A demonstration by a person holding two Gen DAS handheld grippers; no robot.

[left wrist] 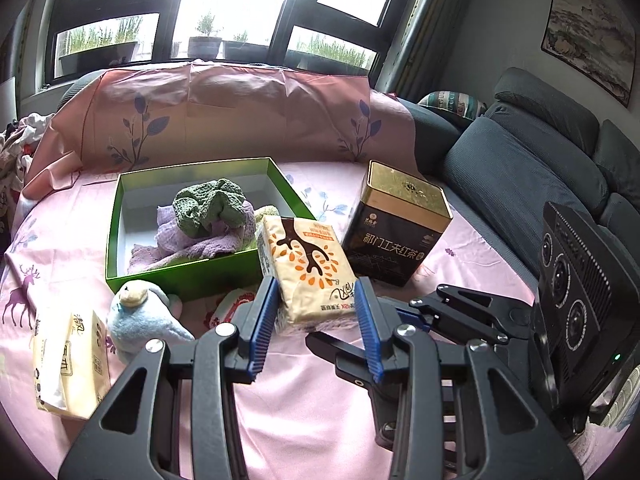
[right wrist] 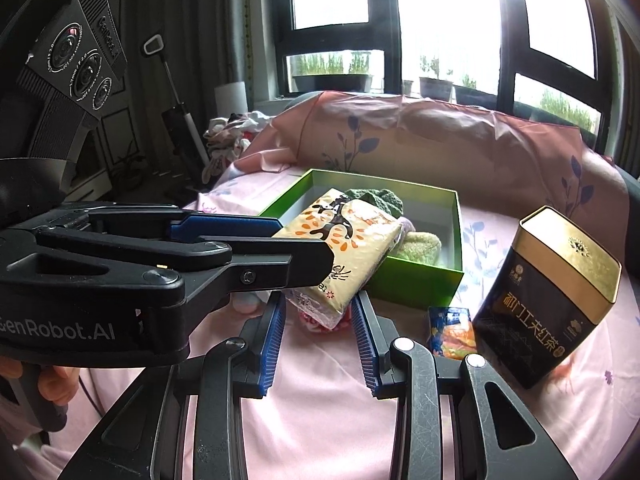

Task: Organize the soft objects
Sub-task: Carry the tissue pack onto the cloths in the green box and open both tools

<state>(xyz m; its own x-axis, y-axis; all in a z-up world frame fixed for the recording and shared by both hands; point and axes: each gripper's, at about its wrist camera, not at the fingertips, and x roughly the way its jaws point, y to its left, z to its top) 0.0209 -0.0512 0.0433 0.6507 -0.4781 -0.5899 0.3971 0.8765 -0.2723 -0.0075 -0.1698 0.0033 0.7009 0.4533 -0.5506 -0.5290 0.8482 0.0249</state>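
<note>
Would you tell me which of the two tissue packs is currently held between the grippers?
The tissue pack with the brown tree and orange leaves, pinched by the left gripper; the plain cream tissue pack lies untouched beside the blue plush toy.

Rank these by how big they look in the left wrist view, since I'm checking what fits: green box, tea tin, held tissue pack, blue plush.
1. Green box, clearly largest.
2. Tea tin and tissue pack: look alike; the pack is nearer the camera, so unranked.
3. Blue plush, smallest, though its lower part is hidden.
</note>
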